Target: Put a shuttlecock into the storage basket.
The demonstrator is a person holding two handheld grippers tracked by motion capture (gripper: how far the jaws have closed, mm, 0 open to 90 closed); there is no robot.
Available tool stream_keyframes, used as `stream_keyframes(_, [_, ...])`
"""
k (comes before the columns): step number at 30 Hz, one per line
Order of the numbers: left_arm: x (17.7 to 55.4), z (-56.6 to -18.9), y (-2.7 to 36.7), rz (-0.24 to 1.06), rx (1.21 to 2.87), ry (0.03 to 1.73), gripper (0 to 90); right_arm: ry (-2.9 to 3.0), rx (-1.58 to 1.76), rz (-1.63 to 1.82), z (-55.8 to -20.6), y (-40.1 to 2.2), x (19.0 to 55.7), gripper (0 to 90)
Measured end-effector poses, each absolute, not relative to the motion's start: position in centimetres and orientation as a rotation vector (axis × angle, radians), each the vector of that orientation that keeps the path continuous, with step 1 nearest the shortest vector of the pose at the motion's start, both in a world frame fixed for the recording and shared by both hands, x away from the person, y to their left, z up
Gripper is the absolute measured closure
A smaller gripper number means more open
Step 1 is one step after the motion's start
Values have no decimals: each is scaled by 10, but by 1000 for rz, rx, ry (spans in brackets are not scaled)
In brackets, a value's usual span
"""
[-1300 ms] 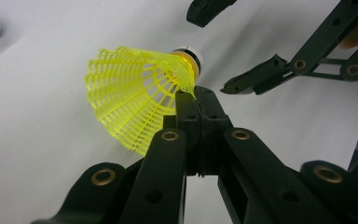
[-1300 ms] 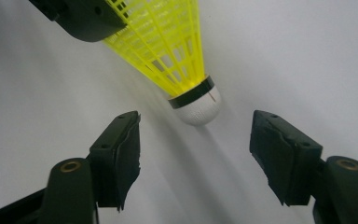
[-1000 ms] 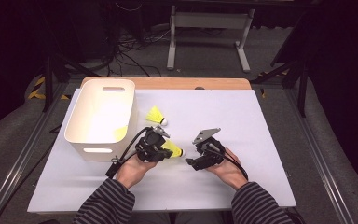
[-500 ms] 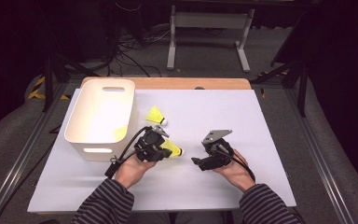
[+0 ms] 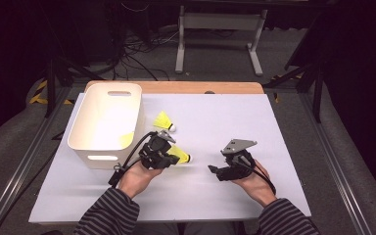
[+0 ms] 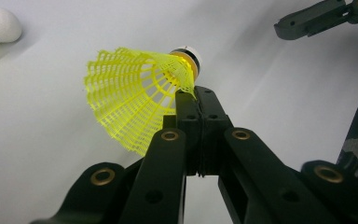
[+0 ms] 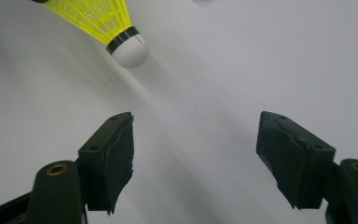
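My left tongs (image 6: 196,100) pinch the yellow shuttlecock (image 6: 135,93) by its skirt just above the worktop (image 5: 274,127), ready for the white bin (image 5: 105,122); my right tongs (image 7: 196,154) sit released, empty, well clear.

White plastic bin (image 5: 106,123) at surface (image 5: 215,117) left; one yellow mesh shuttlecock (image 5: 164,121) just right of it, another (image 5: 180,155) nearer, in the left gripper (image 5: 162,152); right gripper (image 5: 225,171) further right.

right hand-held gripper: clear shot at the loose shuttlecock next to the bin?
Probably not directly. The right hand-held gripper is open and empty, but the left hand-held gripper, shut on another shuttlecock, sits between it and the loose shuttlecock.
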State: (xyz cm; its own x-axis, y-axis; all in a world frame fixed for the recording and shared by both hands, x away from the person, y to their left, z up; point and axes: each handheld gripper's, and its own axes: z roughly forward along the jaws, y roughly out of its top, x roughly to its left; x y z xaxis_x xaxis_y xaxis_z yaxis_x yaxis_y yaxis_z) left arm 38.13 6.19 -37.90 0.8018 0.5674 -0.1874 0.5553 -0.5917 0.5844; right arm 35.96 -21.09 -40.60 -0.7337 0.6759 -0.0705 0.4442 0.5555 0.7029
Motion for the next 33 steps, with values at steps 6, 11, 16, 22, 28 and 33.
stream_keyframes(6, [381,-377,64,31,2341,831,898,2428,941,1010,-406,-224,355,292])
stream_keyframes(11, [379,-375,64,33,2338,830,899,2401,948,1029,-406,-230,352,288])
stream_keyframes(16, [378,-372,65,42,2343,826,898,2382,960,1054,-407,-239,349,275])
stream_keyframes(22, [377,-369,68,48,2339,834,899,2339,999,1097,-409,-254,342,259])
stream_keyframes(28, [376,-367,68,54,2338,830,898,2313,1023,1113,-412,-264,339,253])
stream_keyframes(33, [375,-365,69,61,2336,826,898,2301,1031,1127,-415,-268,336,237])
